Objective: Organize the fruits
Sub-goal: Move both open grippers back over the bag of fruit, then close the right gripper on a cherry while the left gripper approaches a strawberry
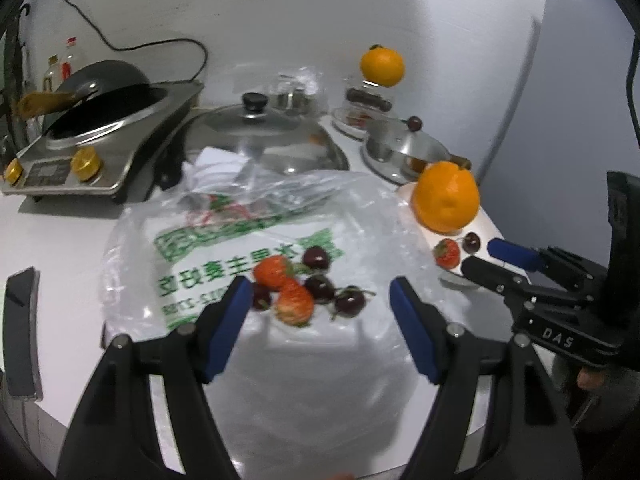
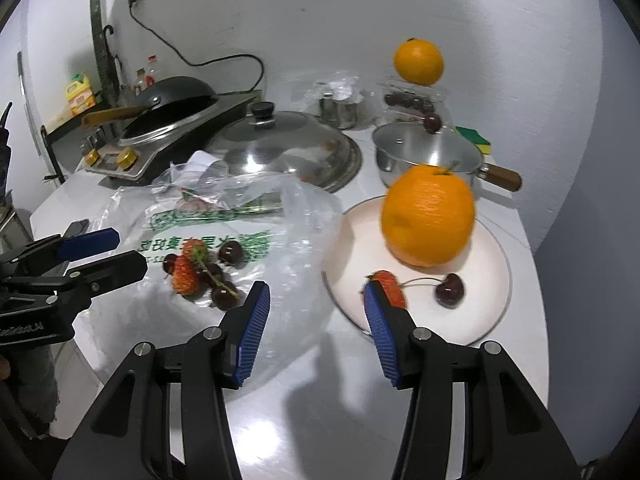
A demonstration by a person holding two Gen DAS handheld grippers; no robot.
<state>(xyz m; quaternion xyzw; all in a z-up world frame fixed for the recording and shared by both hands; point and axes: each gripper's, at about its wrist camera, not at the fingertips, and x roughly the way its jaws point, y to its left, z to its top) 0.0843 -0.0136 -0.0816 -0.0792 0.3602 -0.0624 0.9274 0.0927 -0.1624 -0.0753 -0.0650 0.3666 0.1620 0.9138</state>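
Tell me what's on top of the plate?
On the plate sit an orange, a strawberry and a cherry. The tong hides part of the strawberry.

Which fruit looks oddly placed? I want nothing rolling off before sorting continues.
An orange is perched on top of a clear cherry box at the back, and a single cherry sits on the saucepan lid. Both look precarious.

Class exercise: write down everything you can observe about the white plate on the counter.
The white plate is round and shallow with a thin dark line around its rim, and looks ceramic. It lies flat on the pale counter, right of the plastic bag and in front of the steel saucepan. On it rest a large orange, one strawberry and one stemmed cherry. Neither gripper touches it.
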